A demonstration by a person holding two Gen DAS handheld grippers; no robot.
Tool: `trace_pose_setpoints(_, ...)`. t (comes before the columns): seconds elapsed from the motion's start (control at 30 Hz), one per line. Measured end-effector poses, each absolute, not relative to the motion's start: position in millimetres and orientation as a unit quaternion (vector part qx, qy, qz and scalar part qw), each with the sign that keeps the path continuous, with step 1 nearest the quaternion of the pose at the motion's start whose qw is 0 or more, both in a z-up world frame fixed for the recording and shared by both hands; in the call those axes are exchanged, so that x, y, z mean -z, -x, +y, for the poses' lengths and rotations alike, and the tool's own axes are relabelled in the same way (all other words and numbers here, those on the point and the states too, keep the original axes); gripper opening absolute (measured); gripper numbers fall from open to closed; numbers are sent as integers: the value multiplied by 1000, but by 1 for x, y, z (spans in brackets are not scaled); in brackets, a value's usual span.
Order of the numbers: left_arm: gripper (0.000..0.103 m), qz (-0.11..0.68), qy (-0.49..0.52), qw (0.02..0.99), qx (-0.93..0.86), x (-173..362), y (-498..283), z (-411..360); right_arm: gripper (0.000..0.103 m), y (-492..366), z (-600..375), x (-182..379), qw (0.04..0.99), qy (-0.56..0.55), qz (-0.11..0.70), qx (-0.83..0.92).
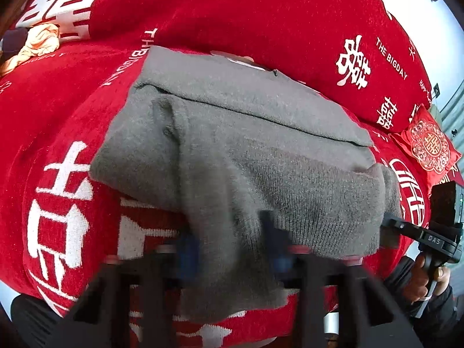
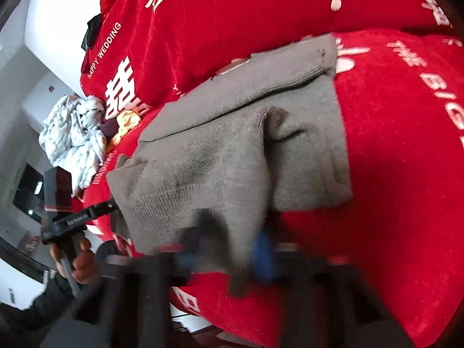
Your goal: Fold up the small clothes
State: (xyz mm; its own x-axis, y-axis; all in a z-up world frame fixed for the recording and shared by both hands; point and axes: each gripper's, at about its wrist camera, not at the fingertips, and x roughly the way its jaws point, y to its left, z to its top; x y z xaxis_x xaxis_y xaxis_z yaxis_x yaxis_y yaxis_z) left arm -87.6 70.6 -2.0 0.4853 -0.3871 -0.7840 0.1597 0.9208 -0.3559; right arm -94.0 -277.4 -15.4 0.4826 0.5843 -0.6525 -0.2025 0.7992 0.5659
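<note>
Though blurred, both jaws seemingly pinch the grey garment's (image 1: 237,145) near edge.

sweater (image 1: 232,133) (image 2: 232,156) | grey knit, ribbed hems | lying partly folded in stacked layers, a sleeve folded across the top | resting on red cover with white lettering | near edge hanging lifted, bunching at both front corners

Red sofa (image 1: 261,14) with white lettering, embroidered red cushion (image 1: 429,148), white wall (image 2: 58,29)
</note>
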Motion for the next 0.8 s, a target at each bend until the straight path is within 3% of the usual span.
trace_pose_setpoints(0.23,13,470,151,854,163,-6,116,90,7,124,-279,-5,846,-204,422,-254)
trace_pose_setpoints(0.5,13,359,237,880,199,-71,172,123,7,170,-302,-77,849,-295,294,-326)
trace_pose_setpoints(0.63,13,335,241,891,187,-99,158,126,7,163,-299,-102,854,-308,262,-327)
trace_pose_setpoints(0.8,13,372,216,894,126,-104,100,112,7,123,-297,-107,875,-294,283,-261)
